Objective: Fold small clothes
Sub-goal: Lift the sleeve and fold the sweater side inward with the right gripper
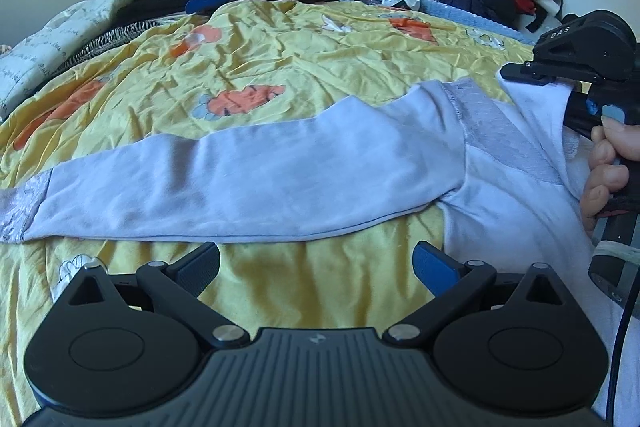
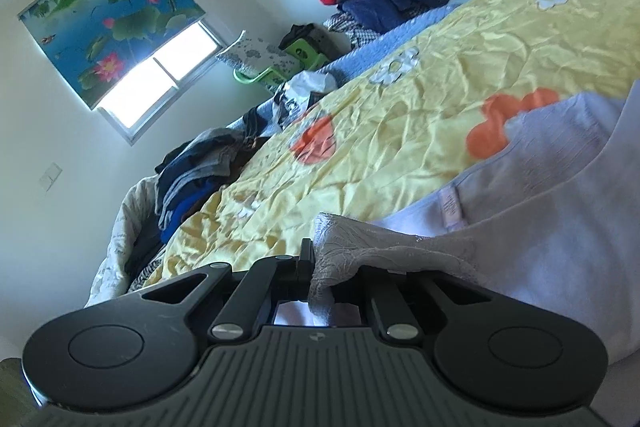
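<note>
"DAS" is legible on the right tool (image 1: 516, 72), clamping the pale top (image 1: 280, 167).

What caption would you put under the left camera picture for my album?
Open left gripper over a yellow bedspread, near a pale top's sleeve; the right gripper pinches its shoulder.

Your pale shirt (image 1: 248, 171) is soft matt knit cloth, with a rougher, lace-like textured panel at the cuff (image 2: 352, 251) and across the shoulder (image 1: 492, 131). The yellow bedspread (image 1: 280, 67) under it is thin, crinkled cloth with a slight sheen. Your left gripper (image 1: 316, 267) is matt black plastic with ribbed housing, shiny metal pins and blue, rubbery-looking pads (image 1: 434, 265).
</note>
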{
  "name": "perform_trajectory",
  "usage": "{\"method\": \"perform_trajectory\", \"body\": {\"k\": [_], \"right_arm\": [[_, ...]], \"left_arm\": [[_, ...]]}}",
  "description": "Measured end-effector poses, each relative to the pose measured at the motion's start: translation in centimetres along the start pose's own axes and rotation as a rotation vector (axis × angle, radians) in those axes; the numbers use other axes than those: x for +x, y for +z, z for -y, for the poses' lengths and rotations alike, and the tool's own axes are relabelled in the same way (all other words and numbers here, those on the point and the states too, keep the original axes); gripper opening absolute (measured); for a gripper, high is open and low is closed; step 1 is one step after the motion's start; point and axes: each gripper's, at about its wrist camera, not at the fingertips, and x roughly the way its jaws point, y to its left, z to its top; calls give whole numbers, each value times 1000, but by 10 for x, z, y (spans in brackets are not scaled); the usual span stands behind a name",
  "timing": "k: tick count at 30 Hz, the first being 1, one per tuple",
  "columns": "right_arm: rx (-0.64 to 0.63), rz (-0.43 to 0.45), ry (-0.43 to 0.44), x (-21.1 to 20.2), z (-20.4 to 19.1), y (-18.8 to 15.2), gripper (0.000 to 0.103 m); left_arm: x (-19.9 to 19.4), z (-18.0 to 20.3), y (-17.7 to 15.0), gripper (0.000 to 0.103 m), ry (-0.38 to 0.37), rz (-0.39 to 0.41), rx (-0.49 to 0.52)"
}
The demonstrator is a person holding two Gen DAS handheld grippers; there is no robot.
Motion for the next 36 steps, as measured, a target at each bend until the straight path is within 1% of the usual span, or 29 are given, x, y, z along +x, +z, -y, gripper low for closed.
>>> {"method": "perform_trajectory", "body": {"k": [7, 16, 19, 25, 27, 32, 34, 36], "right_arm": [[-3, -44, 33, 13, -13, -10, 9], [-30, -66, 14, 24, -20, -16, 11], [-33, -76, 16, 26, -22, -18, 14], [-62, -112, 27, 33, -32, -24, 17], [-69, -122, 34, 34, -36, -26, 24], [-81, -158, 54, 38, -43, -29, 32], [-85, -172, 70, 40, -46, -31, 37], [-100, -189, 88, 41, -50, -33, 48]], "left_arm": [[-1, -7, -1, 103, 8, 1, -16], [1, -15, -3, 103, 15, -11, -35], [2, -16, -4, 103, 16, -14, -34], [3, -18, -5, 103, 16, -20, -36], [4, -19, -4, 103, 17, -21, -41], [4, -23, -5, 103, 16, -25, -56], [3, -23, -5, 103, 16, -25, -58], [2, -24, -6, 103, 16, -23, -58]]}}
